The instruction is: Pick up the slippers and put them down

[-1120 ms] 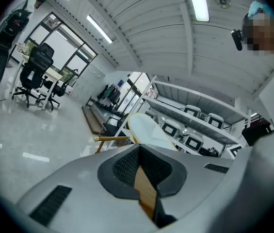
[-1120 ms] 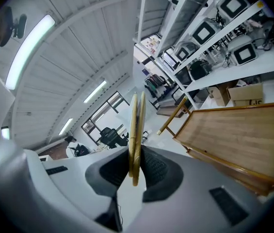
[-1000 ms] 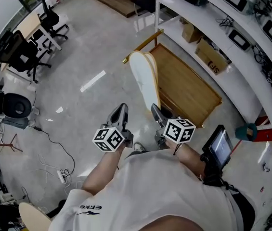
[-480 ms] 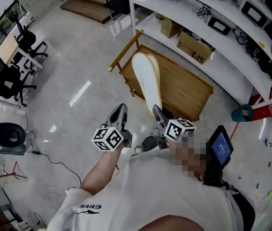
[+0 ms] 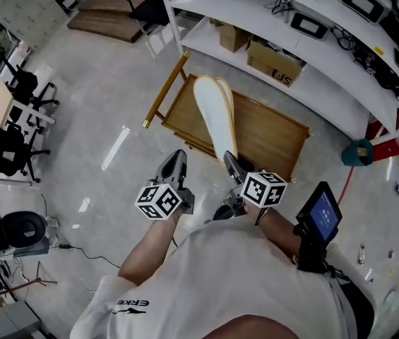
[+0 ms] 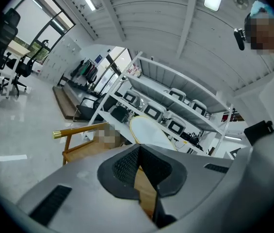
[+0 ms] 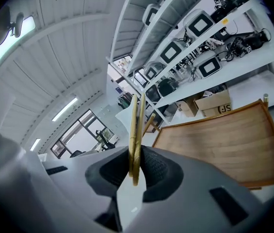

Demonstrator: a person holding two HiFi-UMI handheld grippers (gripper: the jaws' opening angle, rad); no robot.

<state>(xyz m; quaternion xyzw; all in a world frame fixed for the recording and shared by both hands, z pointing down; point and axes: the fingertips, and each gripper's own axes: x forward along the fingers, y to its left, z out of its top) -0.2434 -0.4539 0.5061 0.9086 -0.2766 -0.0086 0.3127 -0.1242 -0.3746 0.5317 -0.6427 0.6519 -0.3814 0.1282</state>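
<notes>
Pinching a pair of slippers (image 5: pixel 215 115) in the right gripper (image 5: pixel 231 167) — pads pressed on both sides near one end, soles flat together, pale and edge-on in the right gripper view. From those jaws, reaching toward 12 o'clock in the head view, over a low wooden platform (image 5: pixel 270 140). Just beside, at 9 o'clock of that gripper, the left gripper (image 5: pixel 174 168): pads a narrow wedge apart, nothing between them, only platform wood showing through the gap. No contact between left gripper and slippers. Along the platform's side at 11 o'clock, a wooden rail (image 5: pixel 162 94) with a brass-coloured end. Beyond, from 12 round to 2 o'clock, white shelving (image 5: pixel 326 97) with a cardboard box (image 5: pixel 275 63) on the lowest shelf. At 9 o'clock, well apart, black office chairs (image 5: pixel 1 147) on the grey floor (image 5: pixel 107 83). Low at 4 o'clock, a small blue-lit screen (image 5: pixel 323 214).
</notes>
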